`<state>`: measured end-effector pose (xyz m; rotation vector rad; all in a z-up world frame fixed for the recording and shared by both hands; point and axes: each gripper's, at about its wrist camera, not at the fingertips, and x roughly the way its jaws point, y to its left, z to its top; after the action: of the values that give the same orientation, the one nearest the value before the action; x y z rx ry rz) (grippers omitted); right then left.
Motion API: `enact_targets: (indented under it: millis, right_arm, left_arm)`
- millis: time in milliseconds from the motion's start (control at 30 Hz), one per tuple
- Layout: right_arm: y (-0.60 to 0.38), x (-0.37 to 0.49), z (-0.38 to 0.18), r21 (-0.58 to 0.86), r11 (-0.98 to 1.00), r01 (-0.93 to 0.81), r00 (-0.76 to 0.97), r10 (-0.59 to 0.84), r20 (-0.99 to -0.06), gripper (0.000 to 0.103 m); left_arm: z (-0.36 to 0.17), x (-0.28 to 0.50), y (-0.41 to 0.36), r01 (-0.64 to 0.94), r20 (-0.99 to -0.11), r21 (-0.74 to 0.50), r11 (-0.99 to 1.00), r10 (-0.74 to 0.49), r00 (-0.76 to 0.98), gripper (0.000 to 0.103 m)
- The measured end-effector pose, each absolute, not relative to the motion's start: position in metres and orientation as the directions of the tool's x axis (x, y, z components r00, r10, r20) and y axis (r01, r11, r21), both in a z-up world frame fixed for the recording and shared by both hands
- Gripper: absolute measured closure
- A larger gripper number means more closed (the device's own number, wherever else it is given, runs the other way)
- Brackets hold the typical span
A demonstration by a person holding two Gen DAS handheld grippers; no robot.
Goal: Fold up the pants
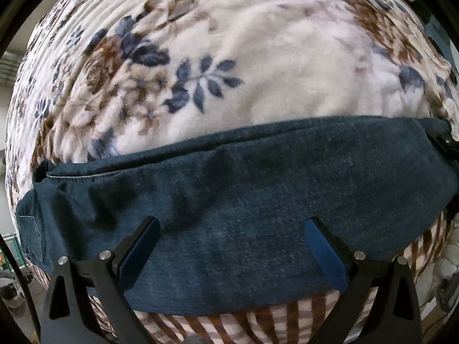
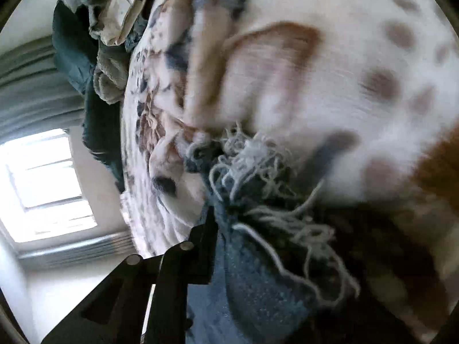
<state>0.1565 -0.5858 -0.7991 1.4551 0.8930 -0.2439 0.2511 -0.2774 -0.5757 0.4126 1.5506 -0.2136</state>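
Daylight glares from the window (image 2: 46, 186); right view blurred, edges warped

Dark blue denim pants (image 1: 243, 200) are being seen lying folded lengthwise as a long band across a floral blanket, a back pocket at one end; the frayed hem (image 2: 252, 172) is trailing pale threads.

Spread wide under a close lens: a cream floral blanket (image 1: 258, 66) with navy leaves and brown blooms, edged nearest the camera by a brown-and-cream striped border (image 1: 200, 326). Heaped at the far end, a jumble of rumpled laundry (image 2: 112, 28) in dark teal and pale tones. Beyond, a bright window (image 2: 48, 183), overexposed, beside grey pleated curtains (image 2: 34, 86) and a pale wall.
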Motion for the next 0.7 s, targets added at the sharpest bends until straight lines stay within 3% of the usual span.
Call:
enact_targets:
  millis: [33,400,633,700]
  right_arm:
    - [-0.584,0.159,-0.788,0.746,0.186,0.639,0.668,0.346,-0.659,0.092]
    - [-0.528,0.178,-0.654,0.766,0.41,0.496,0.691,0.347,-0.634,0.093]
    - [-0.383,0.233,-0.62,0.762,0.494,0.419,0.614,0.464,-0.639,0.093]
    - [-0.326,0.252,-0.625,0.719,0.562,0.409,0.557,0.471,-0.684,0.093]
  left_arm:
    - [-0.572,0.253,-0.271,0.381,-0.992,0.125,0.916,0.123,0.029,0.0]
    - [-0.513,0.288,-0.14,0.117,-0.987,0.142,0.983,0.131,0.095,0.0]
    - [-0.472,0.298,-0.009,-0.064,-0.98,0.145,0.987,0.152,0.129,0.0]
    - [-0.464,0.294,0.016,-0.093,-0.979,0.146,0.985,0.157,0.133,0.0]
